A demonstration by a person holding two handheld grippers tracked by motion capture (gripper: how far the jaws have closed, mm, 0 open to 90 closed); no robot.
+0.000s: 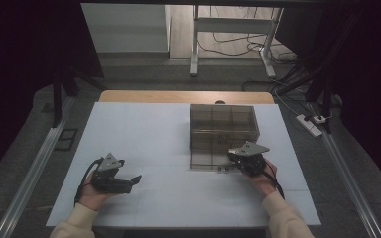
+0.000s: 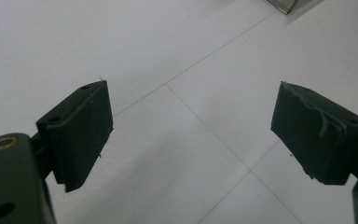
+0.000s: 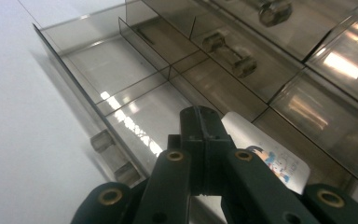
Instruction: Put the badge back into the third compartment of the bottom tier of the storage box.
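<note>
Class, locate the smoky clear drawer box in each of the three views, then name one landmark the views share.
High view: the drawer box stands right of centre on the table, its bottom drawer pulled out.
Left gripper view: a small corner, probably of it, at the top edge, right of centre.
Right gripper view: its open, divided drawer spans the upper and right parts.
Shared landmark: the white table top.

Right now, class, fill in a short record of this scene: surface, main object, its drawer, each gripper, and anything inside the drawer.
surface: white table
main object: smoky clear drawer box
drawer: bottom drawer pulled out, with dividers
left gripper: open, nothing between its jaws, over bare table
right gripper: shut, above the open drawer
in drawer: a printed card lying just behind the right gripper's jaws; whether they pinch it cannot be told
</note>
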